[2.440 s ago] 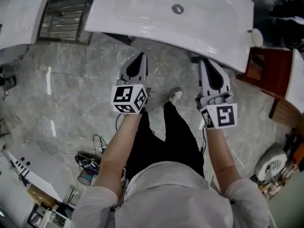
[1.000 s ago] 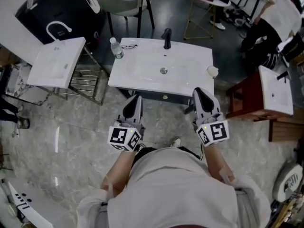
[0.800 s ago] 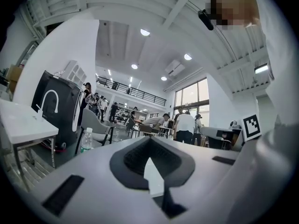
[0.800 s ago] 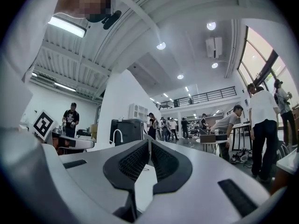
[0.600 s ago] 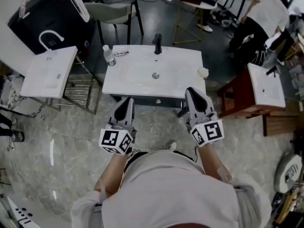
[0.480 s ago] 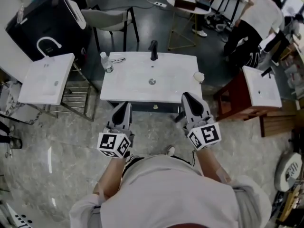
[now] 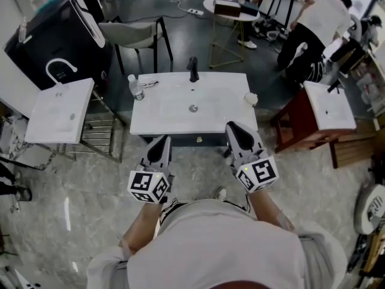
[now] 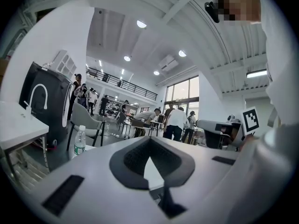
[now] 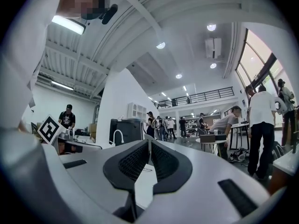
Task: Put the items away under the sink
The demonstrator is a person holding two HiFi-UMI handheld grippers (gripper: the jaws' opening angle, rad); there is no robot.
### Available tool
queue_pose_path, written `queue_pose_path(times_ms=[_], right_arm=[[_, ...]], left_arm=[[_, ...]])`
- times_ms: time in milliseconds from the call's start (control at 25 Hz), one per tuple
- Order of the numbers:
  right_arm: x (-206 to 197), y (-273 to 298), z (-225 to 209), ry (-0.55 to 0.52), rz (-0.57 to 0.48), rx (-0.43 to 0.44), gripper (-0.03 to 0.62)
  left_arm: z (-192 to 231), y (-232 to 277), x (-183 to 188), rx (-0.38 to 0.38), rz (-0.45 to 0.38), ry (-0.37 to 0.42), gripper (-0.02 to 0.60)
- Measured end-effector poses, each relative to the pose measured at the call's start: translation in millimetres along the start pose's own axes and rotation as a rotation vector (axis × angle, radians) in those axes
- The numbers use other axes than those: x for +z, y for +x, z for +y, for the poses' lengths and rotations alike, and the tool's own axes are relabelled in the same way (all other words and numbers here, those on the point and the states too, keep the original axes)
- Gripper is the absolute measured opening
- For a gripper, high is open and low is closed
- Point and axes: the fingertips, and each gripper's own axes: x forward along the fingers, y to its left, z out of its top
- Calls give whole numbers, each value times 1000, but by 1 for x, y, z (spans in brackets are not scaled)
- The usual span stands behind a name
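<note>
A white sink top [image 7: 174, 110] on a dark cabinet stands ahead of me in the head view. On it are a black tap [image 7: 192, 69], a water bottle [image 7: 136, 87] and a pair of glasses [image 7: 150, 84] at the back left, and a small white cup-like item [image 7: 251, 99] at the right edge. My left gripper [image 7: 164, 139] hovers before the sink's front edge, shut and empty. My right gripper [image 7: 233, 127] does the same further right, also shut on nothing. In the left gripper view the water bottle [image 8: 80, 140] shows beyond the shut left gripper [image 8: 149, 143]. The right gripper [image 9: 149, 143] has its pads together.
A second white basin [image 7: 57, 110] sits on a metal rack [image 7: 99, 134] at the left, with a black unit [image 7: 54, 41] and a chair [image 7: 135, 35] behind. A red-brown cabinet with a basin [image 7: 319, 110] stands right. A round table [image 7: 237, 8] and people [image 7: 316, 23] are further back.
The head view has swung up from the floor and my legs to the whole sink, which now looks farther away. Both grippers stay shut, held side by side in front of me.
</note>
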Motion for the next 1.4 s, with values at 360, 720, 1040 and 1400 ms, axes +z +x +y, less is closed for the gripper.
queue_pose_path(times_ms=[360, 720, 1040, 1400], right_arm=[[0, 4, 1, -9, 30, 42, 41], [8, 7, 6, -44, 44, 77, 41], [-1, -2, 7, -38, 55, 73, 41], [-12, -7, 23, -7, 60, 66, 41]], left_arm=[[-4, 4, 1, 9, -29, -28, 2], [-3, 4, -3, 22, -38, -53, 2], [-12, 7, -9, 4, -35, -57, 3], [-16, -7, -25, -7, 4, -65, 2]])
